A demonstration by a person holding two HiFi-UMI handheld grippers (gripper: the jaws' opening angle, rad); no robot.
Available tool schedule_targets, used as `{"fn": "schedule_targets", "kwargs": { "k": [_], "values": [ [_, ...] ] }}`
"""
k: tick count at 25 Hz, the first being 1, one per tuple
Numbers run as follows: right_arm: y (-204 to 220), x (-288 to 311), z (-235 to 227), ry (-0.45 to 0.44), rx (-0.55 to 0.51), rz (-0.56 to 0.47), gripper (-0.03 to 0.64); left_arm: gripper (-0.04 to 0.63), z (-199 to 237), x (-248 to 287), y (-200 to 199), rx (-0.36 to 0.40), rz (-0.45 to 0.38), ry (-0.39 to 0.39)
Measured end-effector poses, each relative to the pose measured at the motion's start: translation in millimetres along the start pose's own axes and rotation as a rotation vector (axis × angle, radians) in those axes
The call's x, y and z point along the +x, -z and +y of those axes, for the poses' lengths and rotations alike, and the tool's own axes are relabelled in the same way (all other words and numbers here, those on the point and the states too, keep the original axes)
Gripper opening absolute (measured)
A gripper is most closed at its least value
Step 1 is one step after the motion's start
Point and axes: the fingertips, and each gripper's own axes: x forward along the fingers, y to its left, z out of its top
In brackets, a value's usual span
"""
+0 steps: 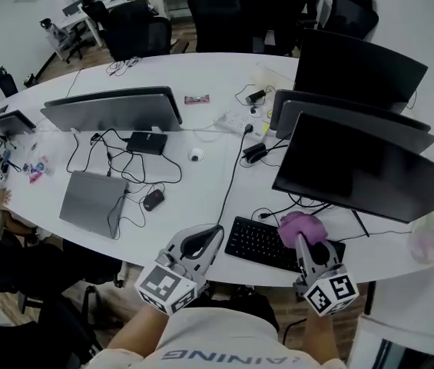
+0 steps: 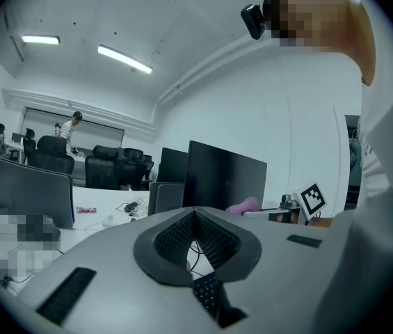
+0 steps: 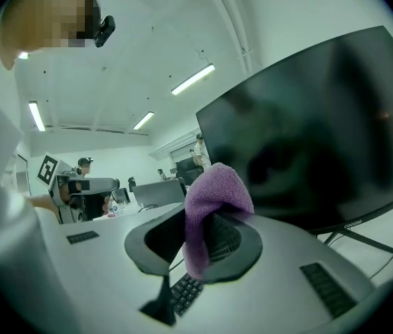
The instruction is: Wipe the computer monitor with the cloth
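We see the right gripper (image 3: 209, 221) with its jaws clamped on the purple cloth (image 3: 215, 190), which bunches up above the tips. The left gripper (image 2: 195, 213) has its jaws pressed together with nothing between them. The right one hovers over the keyboard (image 1: 263, 243) at the near edge of the table (image 1: 193, 198), and the left one is just left of it. The big dark monitor (image 1: 362, 171) stands close beyond the cloth, on the far right.

Left gripper (image 1: 212, 235): jaws closed together, nothing between them. Right gripper (image 1: 302, 242): jaws clamped on cloth (image 1: 299, 224).
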Motion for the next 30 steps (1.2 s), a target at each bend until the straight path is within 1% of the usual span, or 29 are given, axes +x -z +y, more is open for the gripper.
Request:
{"fn": "schedule_targets", "kwargs": {
  "k": [3, 6, 11, 15, 21, 25, 28, 30],
  "values": [
    [6.8, 10.4, 3.1, 0.024, 0.003, 0.03, 0.063, 0.003, 8.9, 5.3, 3.6, -0.002, 0.0, 0.031],
    [7.3, 25.7, 9.0, 0.062, 0.015, 0.034, 0.063, 0.003, 27.4, 8.1, 4.6, -0.001, -0.005, 0.057],
    [16.8, 59.0, 14.2, 0.126, 0.089, 0.043, 0.063, 0.005, 58.7, 10.9, 5.4, -0.012, -0.013, 0.107],
    [35.5, 96.4, 8.5, 0.185, 0.198, 0.055, 0.063, 0.003, 83.8, 10.9, 10.2, -0.021, -0.01, 0.124],
    [76.6, 139.6, -20.8, 0.285, 0.405, 0.076, 0.063, 0.005, 107.5, 13.4, 21.1, -0.042, 0.007, 0.136],
    [102.9, 161.6, -30.0, 0.304, 0.511, 0.086, 0.063, 0.005, 121.1, 11.3, 28.6, -0.057, 0.028, 0.137],
    [113.4, 173.0, -41.6, 0.335, 0.602, 0.06, 0.063, 0.003, 127.2, 11.6, 31.8, -0.08, 0.046, 0.138],
    [117.5, 179.6, -50.8, 0.363, 0.675, 0.028, 0.063, 0.003, 130.4, 12.3, 34.7, -0.076, 0.051, 0.142]
  ]
}}
